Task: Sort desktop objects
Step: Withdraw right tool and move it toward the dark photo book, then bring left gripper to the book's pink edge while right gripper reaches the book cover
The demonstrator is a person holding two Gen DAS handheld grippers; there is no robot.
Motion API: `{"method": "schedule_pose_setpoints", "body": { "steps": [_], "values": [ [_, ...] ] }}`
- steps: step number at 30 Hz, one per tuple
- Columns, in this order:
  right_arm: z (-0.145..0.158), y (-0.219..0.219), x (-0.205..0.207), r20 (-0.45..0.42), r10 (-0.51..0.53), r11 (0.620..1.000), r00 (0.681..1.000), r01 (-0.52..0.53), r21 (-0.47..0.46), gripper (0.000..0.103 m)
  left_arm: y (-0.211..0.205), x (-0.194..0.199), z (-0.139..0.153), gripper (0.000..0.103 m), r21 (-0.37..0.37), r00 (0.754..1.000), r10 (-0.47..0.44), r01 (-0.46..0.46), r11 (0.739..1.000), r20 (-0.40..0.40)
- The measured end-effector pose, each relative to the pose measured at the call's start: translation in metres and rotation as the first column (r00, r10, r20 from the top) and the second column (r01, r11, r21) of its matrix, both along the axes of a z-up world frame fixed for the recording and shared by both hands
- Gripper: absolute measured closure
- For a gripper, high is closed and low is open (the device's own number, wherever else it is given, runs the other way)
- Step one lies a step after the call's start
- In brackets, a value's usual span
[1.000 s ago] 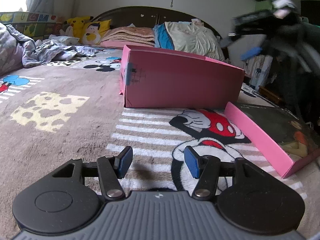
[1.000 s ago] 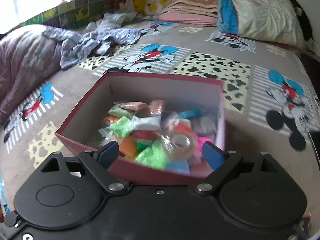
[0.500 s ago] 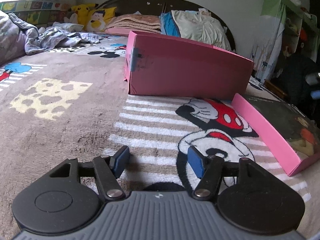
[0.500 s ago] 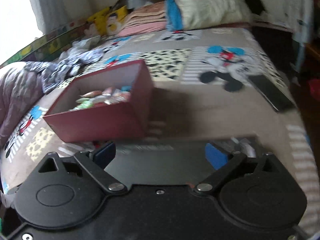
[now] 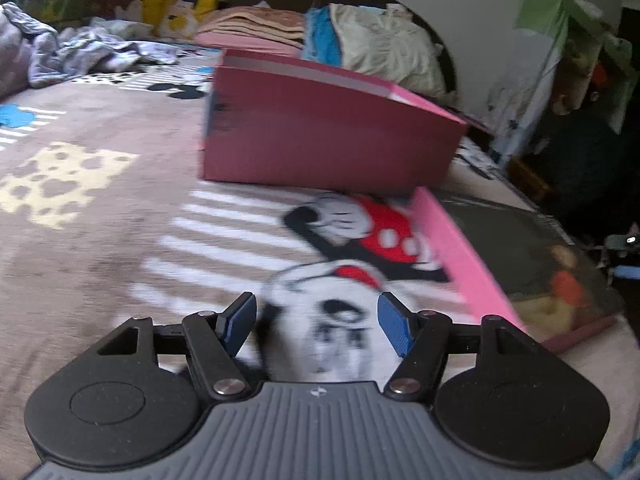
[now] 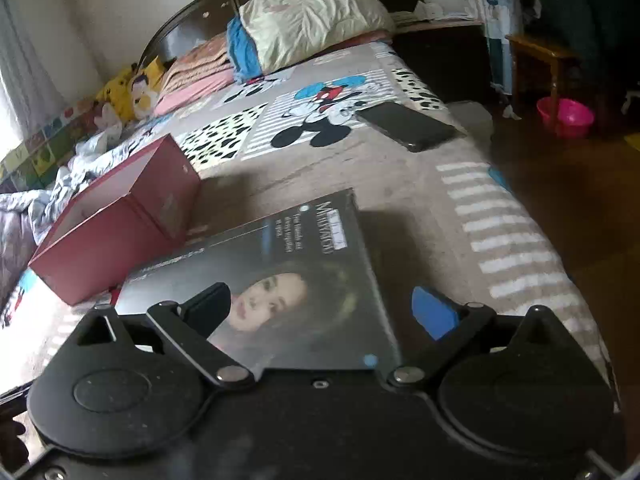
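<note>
A pink open box stands on the bed; it also shows in the right wrist view at the left. Its flat lid, dark with a woman's portrait and pink sides, lies on the bed to the box's right; the left wrist view shows it at the right. My right gripper is open and empty, hovering over the lid's near end. My left gripper is open and empty, low over the blanket in front of the box.
A black phone lies on the blanket near the bed's right edge. Pillows and folded bedding are at the headboard, crumpled clothes at the far left. A pink basin stands on the floor beyond the bed edge.
My right gripper has swung from above the box's contents to the right and down, over the lid. My left gripper has risen slightly and moved closer to the box.
</note>
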State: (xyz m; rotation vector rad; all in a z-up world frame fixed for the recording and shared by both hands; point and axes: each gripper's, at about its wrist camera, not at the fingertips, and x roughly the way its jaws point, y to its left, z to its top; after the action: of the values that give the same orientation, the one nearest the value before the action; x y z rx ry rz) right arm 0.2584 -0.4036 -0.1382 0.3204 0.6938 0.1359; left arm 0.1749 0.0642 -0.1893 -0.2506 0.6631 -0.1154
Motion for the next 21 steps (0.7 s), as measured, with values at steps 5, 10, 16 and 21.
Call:
{"method": "schedule_pose_setpoints", "body": {
  "steps": [5,10,16,21],
  "values": [
    [-0.012,-0.013,-0.002,0.001,-0.022,1.0,1.0,0.022,0.017,0.004,-0.024,0.015,0.009,0.037,-0.083,0.999,-0.046,0.046,0.996,0.005],
    [-0.026,-0.025,-0.002,-0.007,-0.03,0.999,1.0,0.03,0.043,0.004,-0.048,0.035,0.013,0.037,-0.146,0.994,-0.105,0.105,0.984,0.007],
    [-0.037,-0.034,0.002,-0.008,-0.013,0.996,1.0,0.013,0.087,0.004,-0.074,0.058,0.008,0.037,-0.179,0.989,-0.144,0.139,0.974,-0.015],
    [-0.042,-0.033,0.008,-0.004,0.025,0.995,1.0,-0.024,0.101,0.004,-0.086,0.073,0.002,0.037,-0.194,0.987,-0.157,0.146,0.97,-0.043]
  ]
}}
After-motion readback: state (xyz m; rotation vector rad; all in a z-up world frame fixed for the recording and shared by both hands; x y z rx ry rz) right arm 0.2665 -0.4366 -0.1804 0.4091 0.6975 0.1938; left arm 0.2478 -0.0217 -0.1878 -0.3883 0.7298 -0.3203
